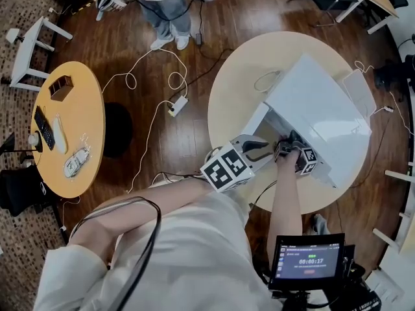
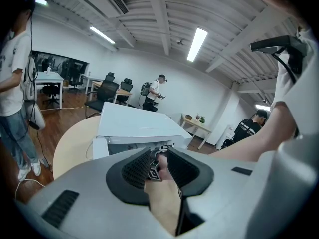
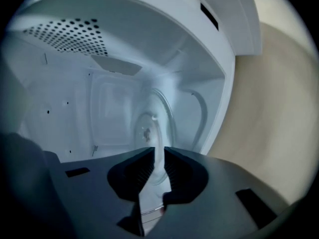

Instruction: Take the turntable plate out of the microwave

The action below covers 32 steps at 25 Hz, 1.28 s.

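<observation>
Glass turntable plate [image 3: 149, 128] between right gripper [image 3: 159, 151] fingers [image 3: 175, 166]

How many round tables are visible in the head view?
2. An orange-brown round table stands at the left; a pale round table at the right bears the white microwave. Others may lie outside the frame.

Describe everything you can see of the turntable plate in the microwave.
The turntable plate is a round disc of clear glass with a raised rim and a hub moulding at its middle. It is inside the cavity of the white microwave. The right gripper has its fingers shut on the plate's near edge.
</observation>
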{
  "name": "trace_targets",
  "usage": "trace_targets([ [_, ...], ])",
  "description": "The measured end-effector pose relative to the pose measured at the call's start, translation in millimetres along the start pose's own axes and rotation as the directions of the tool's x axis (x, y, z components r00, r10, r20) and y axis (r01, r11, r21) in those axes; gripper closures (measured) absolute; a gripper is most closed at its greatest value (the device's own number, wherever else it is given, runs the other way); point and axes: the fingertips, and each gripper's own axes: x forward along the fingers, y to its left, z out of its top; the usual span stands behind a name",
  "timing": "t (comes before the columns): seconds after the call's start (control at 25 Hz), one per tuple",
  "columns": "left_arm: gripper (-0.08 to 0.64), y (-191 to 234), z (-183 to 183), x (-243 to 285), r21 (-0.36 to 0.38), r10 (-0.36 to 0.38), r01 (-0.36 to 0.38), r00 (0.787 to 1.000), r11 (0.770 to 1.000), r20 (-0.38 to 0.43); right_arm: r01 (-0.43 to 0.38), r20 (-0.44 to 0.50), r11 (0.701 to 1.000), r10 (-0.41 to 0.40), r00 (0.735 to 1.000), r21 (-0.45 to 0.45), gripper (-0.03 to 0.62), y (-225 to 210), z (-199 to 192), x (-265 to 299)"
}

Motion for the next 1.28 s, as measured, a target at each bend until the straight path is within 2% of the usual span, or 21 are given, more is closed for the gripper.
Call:
trace_targets([
  [0.16, 0.463, 2, -1, -1, -0.008, -0.003, 0.003, 1.0, 1.0, 0.011, -0.062, -0.003, 0.992, 0.062, 0.998, 0.11, 0.389, 3, -6, -10],
  [0.28, 0.463, 2, -1, -1, -0.009, -0.01, 0.01, 1.0, 1.0, 0.012, -0.032, -0.031, 0.992, 0.036, 0.999, 0.123, 0.388, 1, -14, -11],
  [0.52, 0.463, -2, 1, 3, -0.003, -0.018, 0.018, 1.0, 1.0, 0.006, 0.062, -0.045, 0.997, -0.06, 0.997, 0.037, 0.39, 6, -12, 8],
  [0.68, 0.463, -2, 3, 3, 0.001, -0.017, 0.017, 1.0, 1.0, 0.009, 0.098, -0.038, 0.994, -0.096, 0.995, 0.053, 0.39, 7, -8, 16],
  [1.08, 0.463, -5, -4, 3, -0.014, -0.019, 0.019, 1.0, 1.0, 0.009, 0.096, -0.036, 0.994, -0.094, 0.995, 0.048, 0.393, -1, -9, 28],
  [1.28, 0.463, -4, -9, 5, -0.02, -0.001, 0.001, 1.0, 1.0, 0.006, 0.085, -0.047, 0.996, -0.084, 0.995, 0.015, 0.442, -2, -9, 30],
])
